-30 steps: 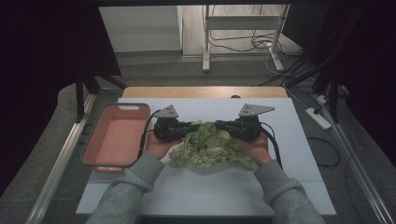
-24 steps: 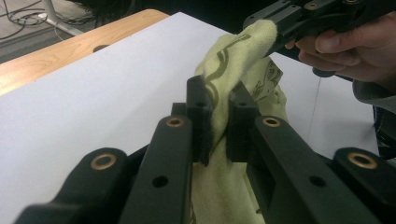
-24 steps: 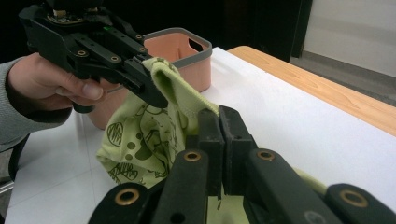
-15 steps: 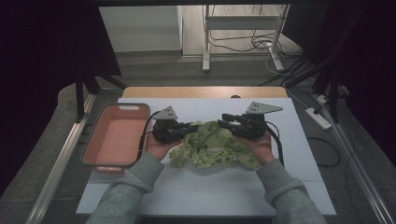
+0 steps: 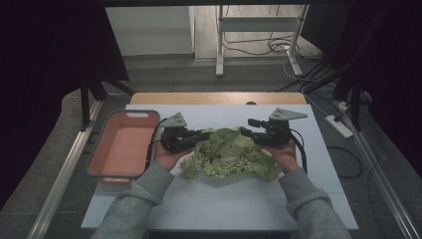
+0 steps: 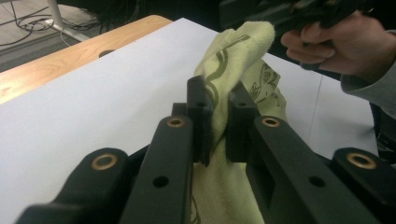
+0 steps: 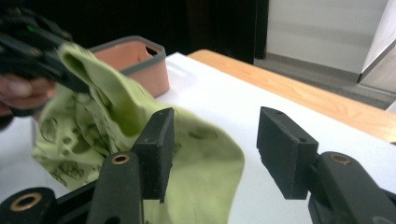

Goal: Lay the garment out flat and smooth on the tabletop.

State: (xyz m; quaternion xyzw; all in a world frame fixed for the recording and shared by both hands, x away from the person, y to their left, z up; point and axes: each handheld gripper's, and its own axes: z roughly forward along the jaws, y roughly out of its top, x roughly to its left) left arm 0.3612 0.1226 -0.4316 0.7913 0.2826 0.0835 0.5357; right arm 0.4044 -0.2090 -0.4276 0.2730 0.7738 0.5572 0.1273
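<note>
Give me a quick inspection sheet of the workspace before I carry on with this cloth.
Surface: white table top, with a wooden strip along its far edge.
Job's things: yellow-green patterned cloth, crumpled mid-table.
Clutter: salmon bin to the left of the cloth, nothing seen inside.
Grippers: left claw clamped on a fold of the cloth; right claw has just been opening, its jaws apart, with the cloth lying below them and not pinched.
Cables: one trails from each claw; more lie on the floor beyond the table.
Surroundings: white metal stand behind the table, power strip on the floor at right.
</note>
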